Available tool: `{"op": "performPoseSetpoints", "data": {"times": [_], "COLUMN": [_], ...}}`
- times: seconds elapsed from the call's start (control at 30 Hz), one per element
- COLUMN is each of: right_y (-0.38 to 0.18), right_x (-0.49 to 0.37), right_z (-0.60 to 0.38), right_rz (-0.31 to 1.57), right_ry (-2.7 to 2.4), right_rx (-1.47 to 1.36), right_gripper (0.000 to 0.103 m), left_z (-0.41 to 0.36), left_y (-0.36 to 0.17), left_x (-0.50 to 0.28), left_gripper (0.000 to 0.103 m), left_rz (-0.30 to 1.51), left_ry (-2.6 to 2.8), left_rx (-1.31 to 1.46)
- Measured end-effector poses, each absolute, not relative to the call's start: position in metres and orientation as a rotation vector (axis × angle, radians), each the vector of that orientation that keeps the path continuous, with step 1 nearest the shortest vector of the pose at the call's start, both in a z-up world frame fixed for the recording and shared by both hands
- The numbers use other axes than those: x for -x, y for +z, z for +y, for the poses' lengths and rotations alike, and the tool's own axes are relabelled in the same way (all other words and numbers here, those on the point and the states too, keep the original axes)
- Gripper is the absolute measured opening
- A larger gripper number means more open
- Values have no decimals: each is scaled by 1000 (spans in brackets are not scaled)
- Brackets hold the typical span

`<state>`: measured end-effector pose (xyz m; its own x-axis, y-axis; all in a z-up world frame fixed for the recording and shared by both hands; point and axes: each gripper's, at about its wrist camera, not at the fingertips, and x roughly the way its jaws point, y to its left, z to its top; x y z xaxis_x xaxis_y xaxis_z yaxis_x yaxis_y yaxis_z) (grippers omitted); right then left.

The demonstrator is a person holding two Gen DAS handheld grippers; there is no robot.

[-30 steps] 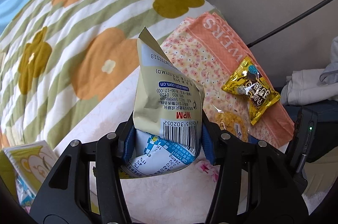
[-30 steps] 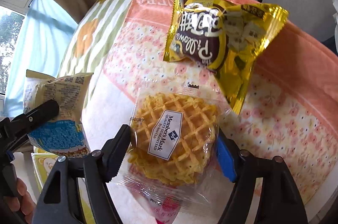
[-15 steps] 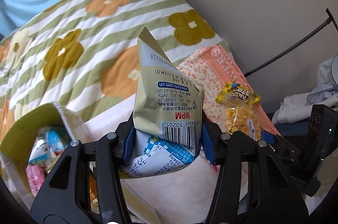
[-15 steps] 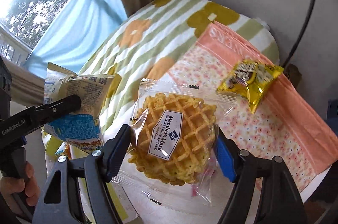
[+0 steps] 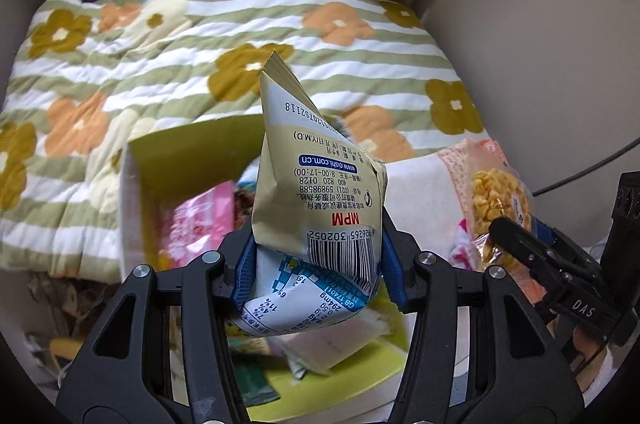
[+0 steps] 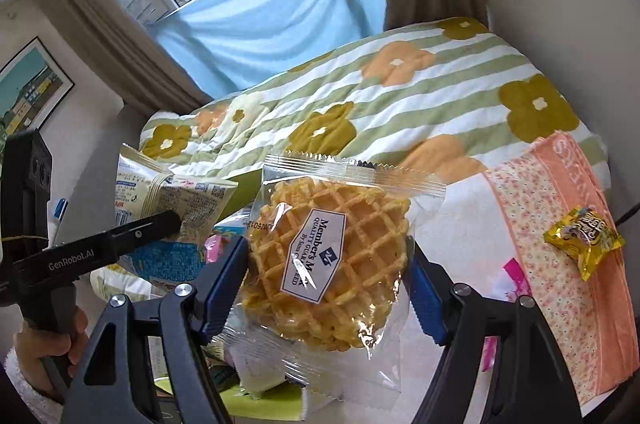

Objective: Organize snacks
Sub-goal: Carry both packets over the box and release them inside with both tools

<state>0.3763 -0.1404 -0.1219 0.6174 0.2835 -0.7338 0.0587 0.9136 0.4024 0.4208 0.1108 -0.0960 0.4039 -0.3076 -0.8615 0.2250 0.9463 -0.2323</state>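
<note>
My left gripper (image 5: 314, 264) is shut on a beige and blue snack bag (image 5: 316, 199), held upright above an open green-lined box (image 5: 192, 151) that holds several snack packets. My right gripper (image 6: 326, 272) is shut on a clear-wrapped waffle (image 6: 328, 256), which hangs over the same box edge. The waffle (image 5: 496, 199) and right gripper show at the right of the left wrist view. The snack bag (image 6: 176, 199) and left gripper (image 6: 120, 240), held by a hand, appear at the left of the right wrist view. A yellow candy packet (image 6: 584, 236) lies on the pink floral cloth (image 6: 560, 264).
A quilt with green stripes and flowers (image 5: 200, 55) covers the bed behind the box. Blue curtain (image 6: 272, 15) and a window stand at the back. A black cable (image 5: 592, 167) runs along the wall at right. A framed picture (image 6: 28, 91) hangs at left.
Both grippers rose and swung away from the pink cloth toward the green box, still gripping the snack bag and the waffle. The yellow packet stayed on the cloth and now sits far right.
</note>
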Motion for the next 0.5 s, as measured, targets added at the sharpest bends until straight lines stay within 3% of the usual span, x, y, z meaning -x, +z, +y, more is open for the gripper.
{"op": "performPoseSetpoints", "data": {"times": [0.2,0.5], "right_y": [-133,-148], "right_x": [-381,-380], "right_z": [-81,-41], "right_rz": [934,987], "right_ry": [239,303], "right_rx": [-360,-268], "right_gripper": [71,71], "left_z": [183,192], "left_y": [-126,-159], "left_x": [-398,-374], "left_gripper": [48,50], "left_rz": [1170,1263], "left_ry": [-251,-269], "left_rx": [184,212]}}
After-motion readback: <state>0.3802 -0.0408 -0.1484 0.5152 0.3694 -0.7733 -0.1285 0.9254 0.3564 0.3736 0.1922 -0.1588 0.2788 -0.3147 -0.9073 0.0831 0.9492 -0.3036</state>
